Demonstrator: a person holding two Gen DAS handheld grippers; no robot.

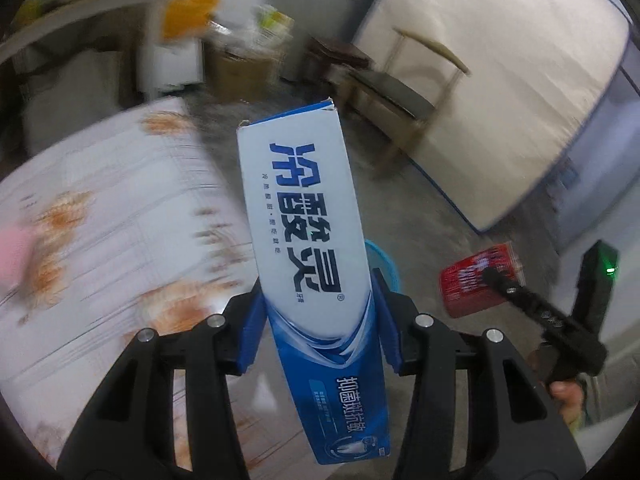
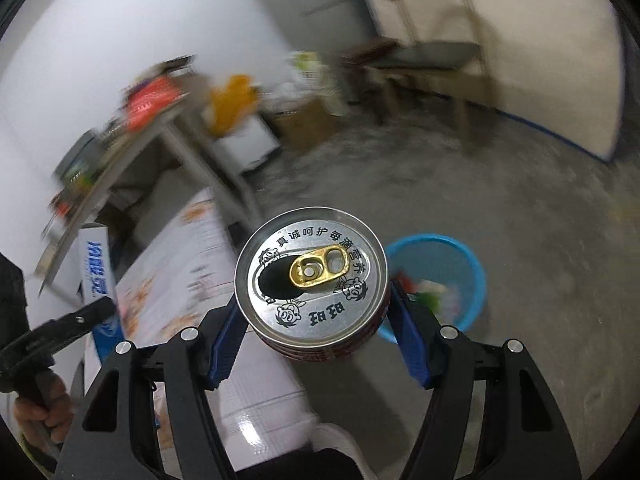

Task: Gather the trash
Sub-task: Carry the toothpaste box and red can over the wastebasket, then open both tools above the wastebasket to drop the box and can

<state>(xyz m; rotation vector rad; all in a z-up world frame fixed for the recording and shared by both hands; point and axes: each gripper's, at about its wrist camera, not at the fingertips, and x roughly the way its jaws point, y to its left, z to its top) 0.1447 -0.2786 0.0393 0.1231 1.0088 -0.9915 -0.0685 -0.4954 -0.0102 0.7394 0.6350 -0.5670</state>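
Both picks done, drop-off pending. My left gripper [image 1: 320,304] is clamped on the toothpaste box [image 1: 308,236], blue pads pressing its long sides around the lower middle, box sticking up and away from me, top flap looks torn open. My right gripper [image 2: 316,320] is squeezing the red drink can [image 2: 310,276] by its sides, lid facing the camera, tab already pulled and the opening dark, so I'd judge it empty, though I can't confirm from here. Both items are off the table [image 1: 120,208] and in the air. Target is the blue bin [image 2: 472,264] on the concrete floor: in the right view it sits just past and below the can, to my right, and it already has some scraps in it, red, green and white, too blurred to identify. In the left view only a sliver of the bin's rim [image 1: 384,260] shows behind the box, so that item is near the bin but not clearly over it. Background is motion-smeared in both views, so I can't say whether more trash is left on the patterned tablecloth [image 2: 192,280]; there's a pink blob at the far left edge [image 1: 12,252] that might be one. Remaining: line each item up over the bin mouth, let go, then check the table for leftovers.
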